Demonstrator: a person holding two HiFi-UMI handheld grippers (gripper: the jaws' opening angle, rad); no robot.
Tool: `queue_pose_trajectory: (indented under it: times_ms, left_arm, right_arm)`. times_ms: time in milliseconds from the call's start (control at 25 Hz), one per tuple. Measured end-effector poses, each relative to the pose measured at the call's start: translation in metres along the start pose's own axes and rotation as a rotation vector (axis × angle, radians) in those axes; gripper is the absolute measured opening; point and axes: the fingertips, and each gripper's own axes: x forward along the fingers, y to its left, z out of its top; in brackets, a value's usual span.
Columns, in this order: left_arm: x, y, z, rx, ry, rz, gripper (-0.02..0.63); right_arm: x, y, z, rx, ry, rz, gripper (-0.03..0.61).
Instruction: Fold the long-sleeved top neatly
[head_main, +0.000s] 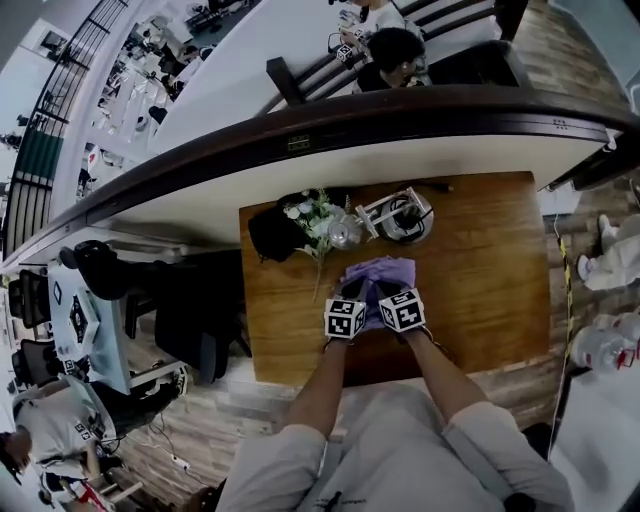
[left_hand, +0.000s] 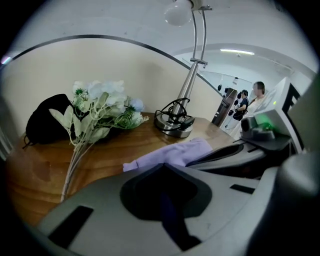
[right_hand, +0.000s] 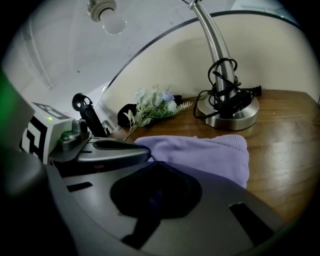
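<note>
Fingers (left_hand: 95, 210) of the left gripper (head_main: 356, 298) and right gripper (head_main: 388, 294) are clamped shut on the near edge of the top (head_main: 380, 272). It lies bunched mid-surface (head_main: 480, 270), long axis left to right, ribbed edge toward the lamp (head_main: 405, 218), flowers (head_main: 315, 222) just left.

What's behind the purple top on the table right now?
Behind the top stand a lamp base, a bunch of white flowers and a black soft thing. The table under the top is covered.
</note>
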Motion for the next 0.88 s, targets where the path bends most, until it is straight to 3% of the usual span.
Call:
queue_pose_trajectory:
  times_ms: [200, 320, 480, 720, 880]
  left_arm:
    - [-0.002, 0.004, 0.0, 0.002, -0.004, 0.015, 0.023]
    - [-0.012, 0.003, 0.007, -0.03, -0.047, 0.013, 0.025]
    - [-0.039, 0.008, 0.02, -0.066, -0.135, 0.076, 0.025]
    - [-0.07, -0.012, 0.027, -0.077, -0.197, 0.12, 0.025]
    - [-0.086, -0.032, 0.026, -0.051, -0.208, 0.142, 0.025]
  right_arm:
    - [0.0, 0.003, 0.003, 0.015, -0.01, 0.013, 0.008]
    - [-0.016, 0.006, 0.013, 0.013, -0.079, 0.051, 0.008]
    - [-0.043, 0.007, 0.021, -0.066, -0.138, 0.062, 0.008]
    - [-0.086, 0.008, 0.026, -0.203, -0.176, 0.075, 0.008]
    - [-0.109, 0.002, 0.025, -0.2, -0.191, 0.062, 0.008]
